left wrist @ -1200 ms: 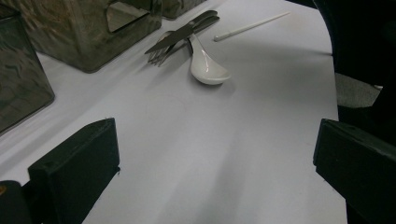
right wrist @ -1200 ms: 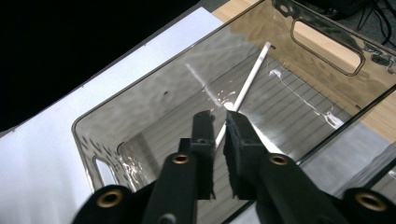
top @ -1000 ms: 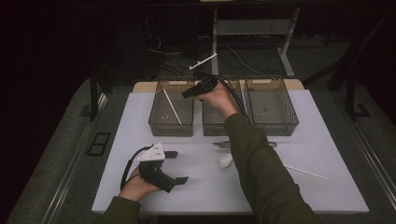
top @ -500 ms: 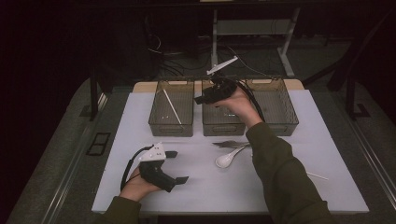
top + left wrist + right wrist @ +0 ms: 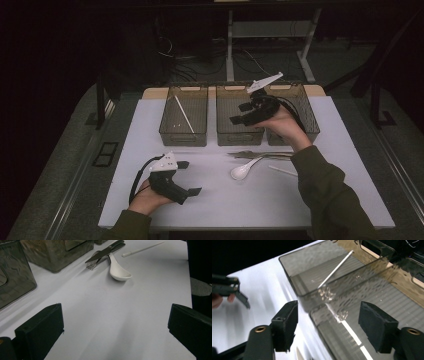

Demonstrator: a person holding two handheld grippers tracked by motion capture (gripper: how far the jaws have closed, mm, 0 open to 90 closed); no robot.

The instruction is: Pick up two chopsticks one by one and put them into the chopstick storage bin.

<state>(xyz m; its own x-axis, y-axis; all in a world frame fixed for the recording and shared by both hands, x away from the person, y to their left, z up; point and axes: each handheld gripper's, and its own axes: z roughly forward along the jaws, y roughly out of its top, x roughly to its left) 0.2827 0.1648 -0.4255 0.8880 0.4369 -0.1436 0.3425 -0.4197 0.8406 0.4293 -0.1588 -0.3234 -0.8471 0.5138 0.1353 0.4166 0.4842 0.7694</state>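
High view: the right tool [image 5: 239, 114] has swung from the left smoked-plastic bin [image 5: 183, 116], where a white stick [image 5: 183, 114] now lies, to above the middle smoked bin [image 5: 239, 116]; its jaws have just been opening and hold nothing, so sorting looks ready for the next piece. On the white counter [image 5: 215, 200] wait a white ceramic spoon [image 5: 243, 170], dark metal cutlery [image 5: 262, 155] and another white stick [image 5: 283, 171].

Left gripper view: the left tool [image 5: 115, 322] rests spread and empty, well short of the spoon.

Right gripper view: jaws spread over the bins' rims. No writing is legible.

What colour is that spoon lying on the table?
The spoon is plain white, glossy like ceramic. It shows best in the left gripper view.
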